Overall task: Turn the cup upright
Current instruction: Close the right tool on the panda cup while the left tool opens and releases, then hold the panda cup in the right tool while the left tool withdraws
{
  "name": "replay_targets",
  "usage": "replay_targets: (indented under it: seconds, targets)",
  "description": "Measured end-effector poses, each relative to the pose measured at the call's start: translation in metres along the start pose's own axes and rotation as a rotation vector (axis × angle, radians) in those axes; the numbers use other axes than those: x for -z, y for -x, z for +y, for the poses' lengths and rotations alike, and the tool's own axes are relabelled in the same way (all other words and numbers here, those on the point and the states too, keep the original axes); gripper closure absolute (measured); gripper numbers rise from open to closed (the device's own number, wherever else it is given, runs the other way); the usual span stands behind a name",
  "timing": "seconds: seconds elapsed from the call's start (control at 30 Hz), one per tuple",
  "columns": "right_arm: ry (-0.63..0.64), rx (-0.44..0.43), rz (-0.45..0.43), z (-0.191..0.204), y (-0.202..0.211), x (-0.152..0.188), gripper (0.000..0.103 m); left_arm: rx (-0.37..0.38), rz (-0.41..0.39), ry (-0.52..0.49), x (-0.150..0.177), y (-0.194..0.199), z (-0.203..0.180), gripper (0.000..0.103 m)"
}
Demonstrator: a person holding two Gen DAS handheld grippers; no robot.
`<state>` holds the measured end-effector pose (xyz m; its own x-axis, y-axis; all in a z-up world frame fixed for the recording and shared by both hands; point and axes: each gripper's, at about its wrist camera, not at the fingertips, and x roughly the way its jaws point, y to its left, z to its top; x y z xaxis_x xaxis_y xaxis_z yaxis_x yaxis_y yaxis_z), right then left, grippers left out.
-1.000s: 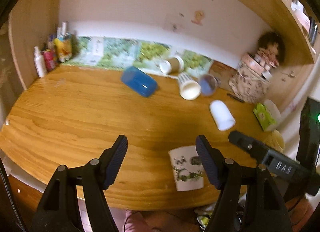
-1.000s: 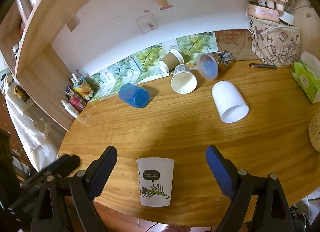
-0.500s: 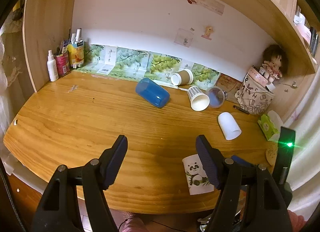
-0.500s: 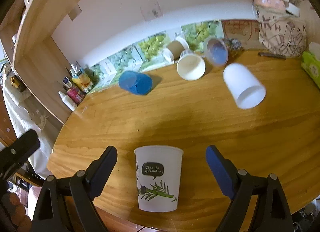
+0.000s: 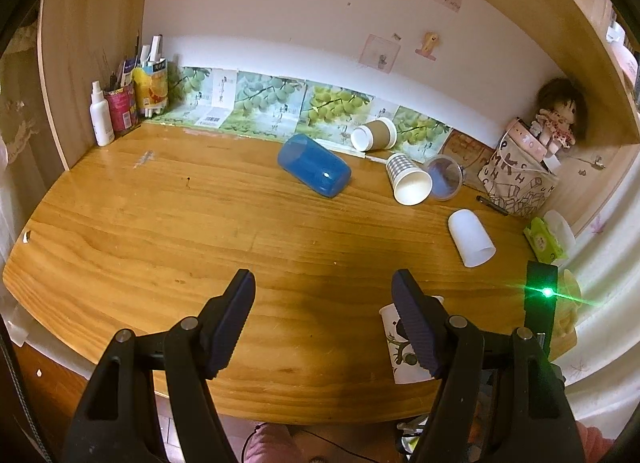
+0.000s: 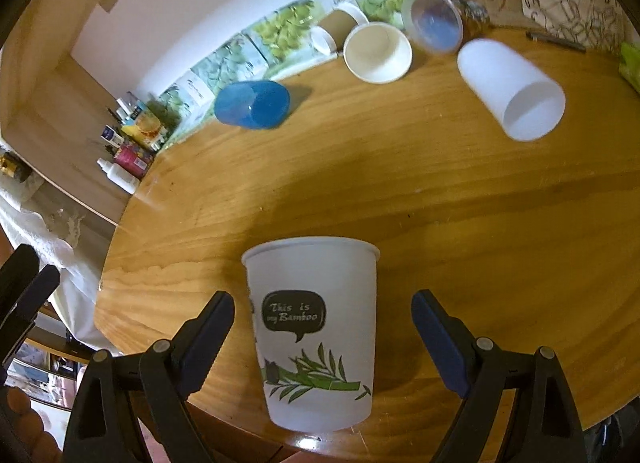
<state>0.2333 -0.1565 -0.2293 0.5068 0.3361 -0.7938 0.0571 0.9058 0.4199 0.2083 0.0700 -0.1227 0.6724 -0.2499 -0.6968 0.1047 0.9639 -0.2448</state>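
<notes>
A white paper cup with a bamboo print (image 6: 316, 327) stands upright near the front edge of the wooden desk (image 6: 440, 191). My right gripper (image 6: 322, 327) is open, its jaws either side of the cup and not touching it. In the left wrist view the same cup (image 5: 394, 337) shows partly behind my right finger (image 5: 412, 319). My left gripper (image 5: 322, 319) is open and empty above the desk front. Several cups lie on their sides farther back: a blue one (image 5: 314, 165), a white one (image 5: 470, 237), a checked paper one (image 5: 408, 179), a brown one (image 5: 374, 134).
A clear cup with a blue lid (image 5: 444, 182) lies by the checked cup. Bottles and pen holders (image 5: 124, 103) stand at the back left. A printed bag with a doll (image 5: 520, 179) and a green tissue pack (image 5: 546, 239) sit at the right.
My right gripper has moved closer to the upright bamboo cup, which now fills more of its view. My left gripper has pulled back and up, showing more of the desk.
</notes>
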Motion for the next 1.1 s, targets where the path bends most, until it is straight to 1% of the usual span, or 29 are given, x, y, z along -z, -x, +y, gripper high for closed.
replay_targets:
  seconds: [0.27, 0.37, 0.47, 0.6, 0.7, 0.93, 1.1]
  targets:
    - [-0.041, -0.030, 0.076, -0.001, -0.016, -0.002, 0.012, -0.003, 0.035, 0.010, 0.001, -0.009, 0.003, 0.029]
    - [-0.034, -0.038, 0.082, 0.003, -0.018, -0.004, 0.013, -0.002, 0.045, 0.014, 0.002, -0.011, 0.004, 0.029]
    - [-0.030, -0.040, 0.092, 0.005, -0.019, -0.006, 0.017, -0.001, 0.057, 0.021, 0.003, -0.014, 0.005, 0.029]
    - [-0.024, -0.036, 0.103, 0.006, -0.022, -0.007, 0.028, -0.002, 0.072, 0.035, 0.003, -0.018, 0.008, 0.029]
    - [-0.020, -0.032, 0.106, 0.005, -0.023, -0.008, 0.035, -0.002, 0.082, 0.040, 0.004, -0.021, 0.010, 0.029]
    - [-0.012, -0.035, 0.099, 0.007, -0.022, -0.008, 0.036, 0.009, 0.103, 0.034, 0.004, -0.025, 0.009, 0.029]
    - [0.031, -0.030, 0.049, 0.013, -0.015, -0.008, 0.036, 0.023, 0.125, 0.024, 0.004, -0.029, 0.008, 0.029]
